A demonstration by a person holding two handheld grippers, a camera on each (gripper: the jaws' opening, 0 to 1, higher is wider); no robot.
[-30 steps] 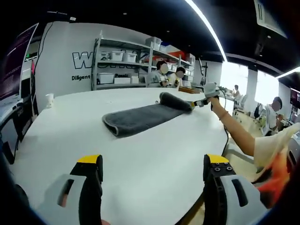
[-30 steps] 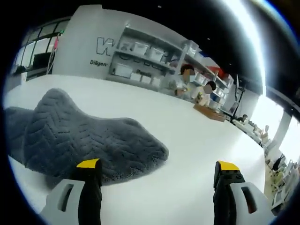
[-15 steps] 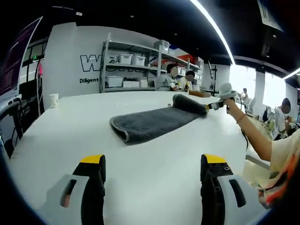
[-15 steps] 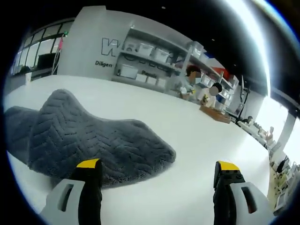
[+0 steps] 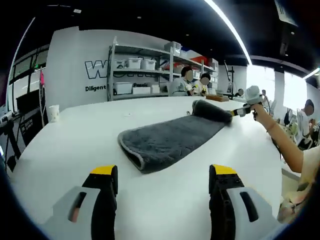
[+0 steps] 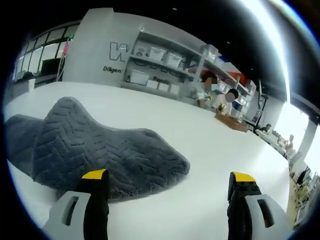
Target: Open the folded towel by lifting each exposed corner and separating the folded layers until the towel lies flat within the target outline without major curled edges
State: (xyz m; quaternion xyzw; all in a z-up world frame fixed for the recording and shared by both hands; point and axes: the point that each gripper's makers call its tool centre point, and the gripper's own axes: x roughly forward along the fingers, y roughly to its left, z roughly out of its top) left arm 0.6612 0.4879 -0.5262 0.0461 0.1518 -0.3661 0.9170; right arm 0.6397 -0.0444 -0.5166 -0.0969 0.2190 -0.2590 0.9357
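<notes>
left gripper (image 5: 162, 200) closer to towel (image 5: 170, 140) fold edge, both grippers released, right gripper (image 6: 170, 205) beside raised end.

Dark grey herringbone-textured towel (image 6: 100, 150) on a white table (image 5: 75, 135); yellow-tipped black jaws.

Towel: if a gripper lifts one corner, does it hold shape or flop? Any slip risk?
Likely floppy: the grey towel humps and sags over itself on the white table. Its thick ribbed pile should give the jaws grip, so slip seems unlikely. Folded layers at the near edge may lift together.
</notes>
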